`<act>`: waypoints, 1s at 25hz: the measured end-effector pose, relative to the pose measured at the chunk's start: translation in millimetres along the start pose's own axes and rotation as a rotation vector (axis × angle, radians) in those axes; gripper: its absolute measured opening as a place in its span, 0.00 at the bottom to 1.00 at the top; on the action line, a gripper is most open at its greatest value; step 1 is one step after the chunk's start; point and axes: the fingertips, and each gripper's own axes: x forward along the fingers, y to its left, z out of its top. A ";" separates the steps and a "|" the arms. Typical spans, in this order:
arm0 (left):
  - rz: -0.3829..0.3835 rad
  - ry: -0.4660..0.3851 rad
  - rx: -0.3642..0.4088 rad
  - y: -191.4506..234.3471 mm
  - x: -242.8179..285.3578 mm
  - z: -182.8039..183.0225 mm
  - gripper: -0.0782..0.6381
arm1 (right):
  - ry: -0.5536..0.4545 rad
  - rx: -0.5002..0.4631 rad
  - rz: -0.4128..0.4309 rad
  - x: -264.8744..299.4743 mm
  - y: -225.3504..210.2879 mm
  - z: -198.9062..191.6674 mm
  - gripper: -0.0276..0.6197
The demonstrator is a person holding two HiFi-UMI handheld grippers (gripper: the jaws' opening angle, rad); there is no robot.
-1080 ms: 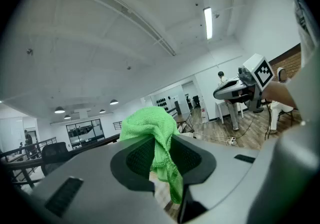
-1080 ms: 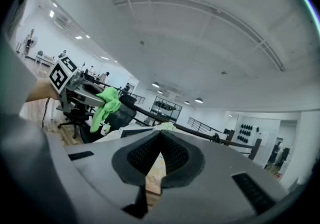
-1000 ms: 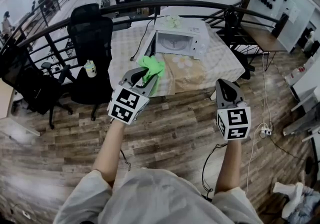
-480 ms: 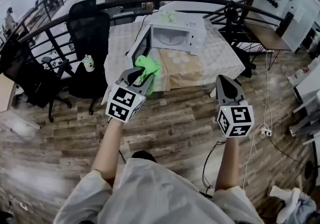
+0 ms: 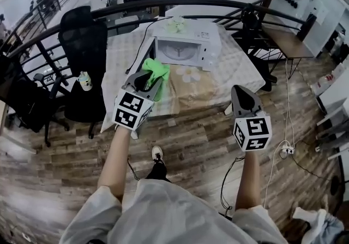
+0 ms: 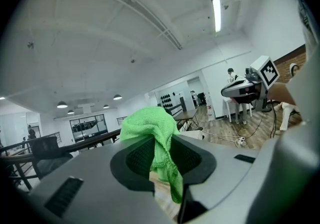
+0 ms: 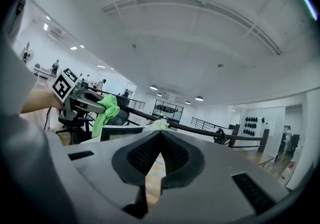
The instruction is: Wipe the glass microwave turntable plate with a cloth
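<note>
Left gripper (image 5: 143,78) clamps fuzzy green cloth (image 5: 156,68) | right gripper (image 5: 240,93) jaws together, empty | round glass turntable plate (image 5: 177,51) inside open white microwave (image 5: 211,41) lies ahead, nearer left

Turntable plate (image 5: 177,51) inside microwave (image 5: 210,47): just a faint disc, too small to judge its surface. Green cloth (image 5: 158,69): lower part hidden behind left gripper (image 5: 143,78); table beyond mostly blocked in left gripper view.

Wood-plank floor (image 5: 191,134), black office chair (image 5: 83,41)
</note>
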 end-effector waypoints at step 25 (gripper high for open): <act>-0.078 0.112 -0.090 155.4 240.0 -54.4 0.26 | 0.106 0.074 0.026 309.6 -75.4 -27.4 0.06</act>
